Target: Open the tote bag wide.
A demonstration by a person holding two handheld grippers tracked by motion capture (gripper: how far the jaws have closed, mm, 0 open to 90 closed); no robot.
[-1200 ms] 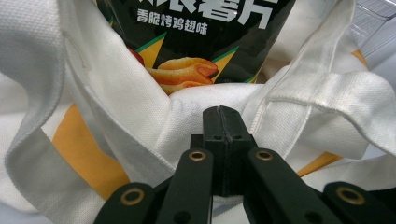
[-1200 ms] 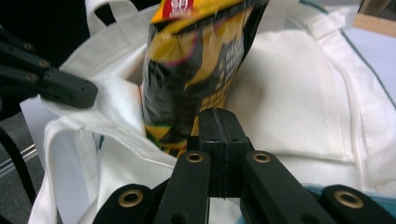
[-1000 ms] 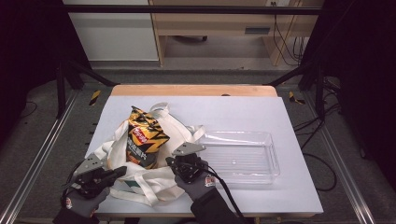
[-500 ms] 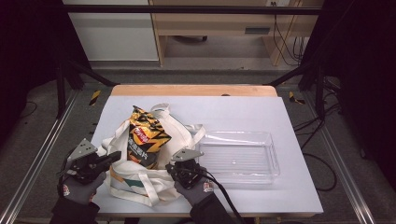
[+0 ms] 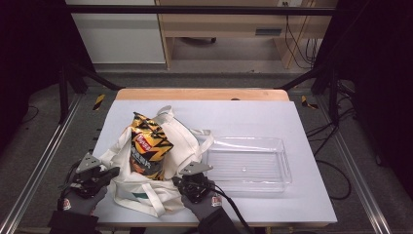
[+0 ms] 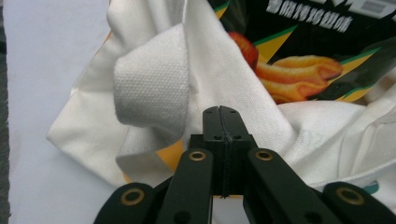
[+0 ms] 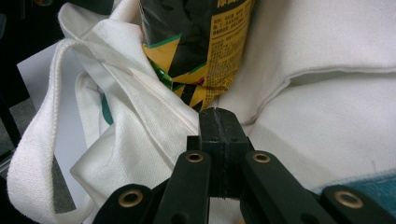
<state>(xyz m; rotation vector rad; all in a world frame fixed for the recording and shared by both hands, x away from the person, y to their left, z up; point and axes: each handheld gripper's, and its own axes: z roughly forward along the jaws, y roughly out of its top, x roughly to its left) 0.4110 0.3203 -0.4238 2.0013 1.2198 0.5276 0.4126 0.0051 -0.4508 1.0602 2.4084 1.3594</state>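
A black-and-yellow chip bag (image 5: 146,146) stands tilted inside a white cloth tote bag (image 5: 182,141) on the white table. My left gripper (image 5: 116,170) is at the tote's left side, shut, its tip against the white cloth. In the left gripper view the closed tips (image 6: 219,109) sit just before a folded strap (image 6: 149,88), with the chip bag (image 6: 299,70) behind. My right gripper (image 5: 176,180) is at the tote's near right corner, also shut. In the right gripper view its tips (image 7: 216,112) rest at the cloth (image 7: 327,70) below the chip bag (image 7: 196,37).
A clear plastic tray (image 5: 243,140) lies right of the tote, close to the right hand. The table (image 5: 243,112) has bare white surface behind the tray. A loose tote strap (image 7: 32,154) hangs near the table's front edge. Dark floor and metal rails surround the table.
Both hands have dropped slightly toward the near edge of the table. The left gripper has shifted a little leftward along the tote's side. The chip bag leans about as before.
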